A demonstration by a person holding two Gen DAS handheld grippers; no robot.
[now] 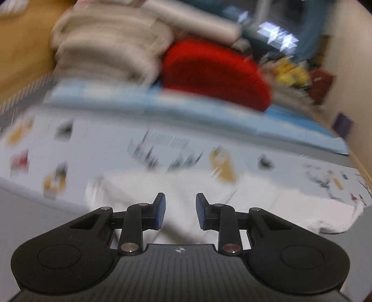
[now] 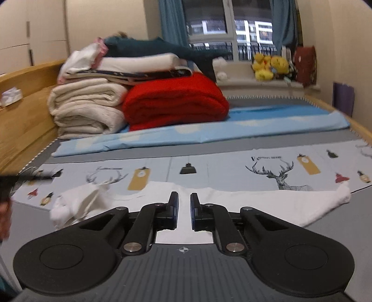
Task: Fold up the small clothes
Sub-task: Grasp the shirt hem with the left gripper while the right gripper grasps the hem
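Cream walls, a window with blue curtains, a wooden bedframe.

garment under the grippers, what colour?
White garment; clearest in the right wrist view.

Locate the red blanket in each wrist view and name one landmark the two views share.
Left wrist: red blanket blurred, upper centre, right of the cream blankets.
Right wrist: red blanket sharp, centre-left, again right of the cream blankets.
Shared landmark: yellow plush toys by the window.
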